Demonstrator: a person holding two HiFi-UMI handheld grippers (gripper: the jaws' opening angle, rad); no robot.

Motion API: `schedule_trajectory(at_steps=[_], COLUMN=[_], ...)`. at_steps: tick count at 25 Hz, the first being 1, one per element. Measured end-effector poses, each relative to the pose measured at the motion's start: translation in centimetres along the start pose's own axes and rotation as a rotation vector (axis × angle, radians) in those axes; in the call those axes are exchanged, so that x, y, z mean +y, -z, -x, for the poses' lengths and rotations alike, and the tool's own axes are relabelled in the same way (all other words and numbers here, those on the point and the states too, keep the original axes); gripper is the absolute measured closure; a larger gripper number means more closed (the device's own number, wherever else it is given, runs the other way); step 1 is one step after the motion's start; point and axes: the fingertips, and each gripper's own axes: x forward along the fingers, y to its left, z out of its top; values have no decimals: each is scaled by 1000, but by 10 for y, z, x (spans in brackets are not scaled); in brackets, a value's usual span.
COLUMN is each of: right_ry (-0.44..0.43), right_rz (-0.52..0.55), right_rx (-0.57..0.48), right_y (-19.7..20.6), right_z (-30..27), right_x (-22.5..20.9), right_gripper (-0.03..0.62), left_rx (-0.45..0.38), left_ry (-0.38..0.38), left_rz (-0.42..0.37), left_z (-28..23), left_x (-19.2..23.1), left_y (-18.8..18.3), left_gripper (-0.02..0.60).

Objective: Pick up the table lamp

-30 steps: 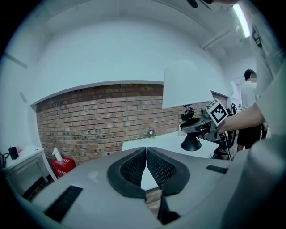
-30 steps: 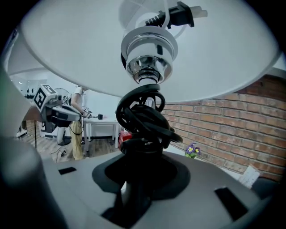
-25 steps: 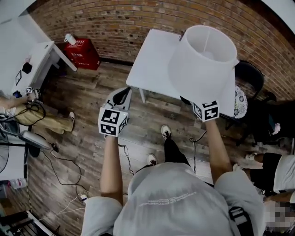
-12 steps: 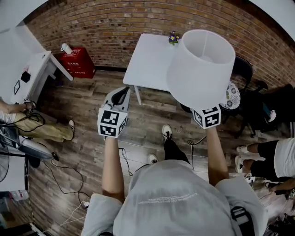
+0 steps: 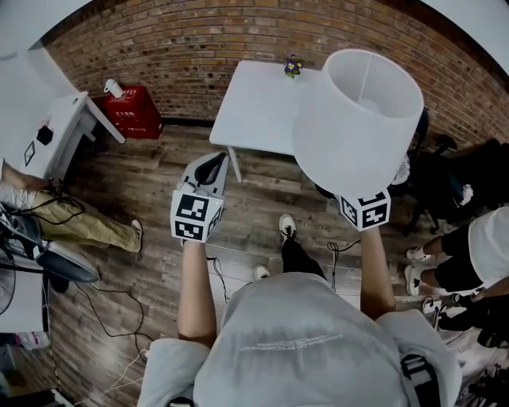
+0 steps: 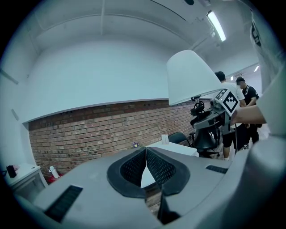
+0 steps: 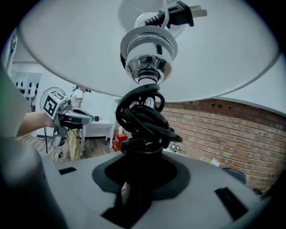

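The table lamp is in the air at the right of the head view, its white shade (image 5: 359, 119) hiding the base. My right gripper (image 7: 134, 179) is shut on the lamp's black stem (image 7: 136, 179), just below the coiled black cord (image 7: 143, 118) and chrome socket (image 7: 147, 60); the plug (image 7: 181, 13) sticks up inside the shade. In the head view only that gripper's marker cube (image 5: 364, 211) shows under the shade. My left gripper (image 5: 208, 168) is shut on nothing, held over the floor left of the lamp. The lamp shade (image 6: 190, 78) also shows in the left gripper view.
A white table (image 5: 258, 111) stands against the brick wall with a small flower pot (image 5: 293, 67) on it. A red crate (image 5: 131, 111) sits at the wall. A dark chair (image 5: 433, 171) is on the right. People stand or sit at both sides. Cables lie on the wooden floor (image 5: 119, 270).
The lamp has risen and shifted slightly right with my right gripper. The left gripper stays nearly still. The view has drifted, showing more of the table.
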Motion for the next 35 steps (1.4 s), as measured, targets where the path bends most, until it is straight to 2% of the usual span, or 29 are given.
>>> schedule_trajectory(at_steps=[10, 22, 35], right_ry=[12, 1, -4], right_rz=[-4, -1, -8], right_rx=[-24, -26, -35], right_y=[-8, -4, -1], right_z=[12, 11, 11], right_x=[3, 4, 0], right_gripper=[472, 473, 473], left_rx=[-17, -3, -9], left_ry=[16, -7, 17], left_rz=[-32, -25, 2], left_z=[4, 6, -2], left_x=[-14, -8, -13], left_y=[-13, -6, -3], left_gripper=[568, 568, 568])
